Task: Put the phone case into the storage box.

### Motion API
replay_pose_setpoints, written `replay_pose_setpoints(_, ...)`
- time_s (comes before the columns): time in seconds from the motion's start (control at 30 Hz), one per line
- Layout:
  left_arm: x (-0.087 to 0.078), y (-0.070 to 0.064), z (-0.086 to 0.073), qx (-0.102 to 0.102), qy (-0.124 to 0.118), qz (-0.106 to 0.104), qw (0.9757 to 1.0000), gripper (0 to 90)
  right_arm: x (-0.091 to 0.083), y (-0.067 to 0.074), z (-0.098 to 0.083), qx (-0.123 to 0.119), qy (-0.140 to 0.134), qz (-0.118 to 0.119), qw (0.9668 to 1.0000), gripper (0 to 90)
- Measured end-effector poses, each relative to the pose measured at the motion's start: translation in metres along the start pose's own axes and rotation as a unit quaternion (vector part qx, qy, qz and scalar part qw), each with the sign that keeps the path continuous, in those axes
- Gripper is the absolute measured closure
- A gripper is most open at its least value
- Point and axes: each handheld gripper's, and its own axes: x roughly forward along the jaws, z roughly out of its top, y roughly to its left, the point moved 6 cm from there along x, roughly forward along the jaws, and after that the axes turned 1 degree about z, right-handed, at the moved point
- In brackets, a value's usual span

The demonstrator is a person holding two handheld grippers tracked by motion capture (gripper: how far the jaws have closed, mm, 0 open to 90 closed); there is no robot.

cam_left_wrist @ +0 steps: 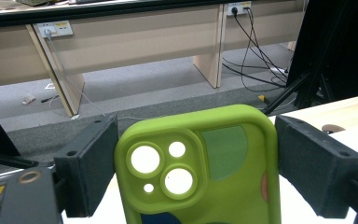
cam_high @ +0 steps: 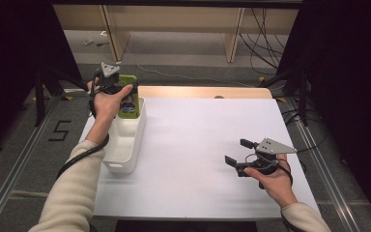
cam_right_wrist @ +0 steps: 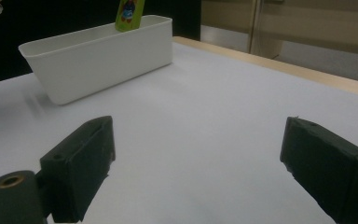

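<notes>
A lime-green phone case (cam_high: pixel 128 100) with camera cut-outs and a cartoon print stands upright over the far end of a white plastic bin (cam_high: pixel 123 163). My left gripper (cam_high: pixel 125 90) is shut on it, one jaw against each long side. In the left gripper view the case (cam_left_wrist: pixel 223 177) fills the gap between the two black jaws of that gripper (cam_left_wrist: pixel 196 163). My right gripper (cam_high: pixel 236 152) rests low over the table at the front right, open with nothing between its jaws. The right gripper view looks past its own jaws (cam_right_wrist: pixel 196 154) to the bin (cam_right_wrist: pixel 98 58) and the case (cam_right_wrist: pixel 129 13).
A white sheet (cam_high: pixel 198 140) covers the table, with a bare wooden strip (cam_high: pixel 198 92) along the far edge. Beyond lie grey floor, desk legs (cam_high: pixel 232 38) and trailing cables (cam_high: pixel 265 43). Black stands flank the table on both sides.
</notes>
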Motion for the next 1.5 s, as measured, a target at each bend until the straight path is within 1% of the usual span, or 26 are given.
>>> replay_pose_setpoints(0.37,0.0027,0.0014,-0.0019,-0.001,0.003,0.002,1.0,16.0,0.0,-0.0001,-0.0002,0.0,0.001,-0.001,1.0,11.1)
replay_pose_setpoints(0.73,0.006,0.0007,-0.004,0.003,0.007,0.002,1.0,16.0,-0.0001,-0.0003,-0.0003,0.001,0.001,-0.001,1.0,11.1)
replay_pose_setpoints(1.5,0.0091,0.0034,-0.0081,0.001,0.013,0.005,0.9999,15.9,-0.0001,-0.0003,-0.0004,0.001,0.001,-0.001,1.0,11.1)
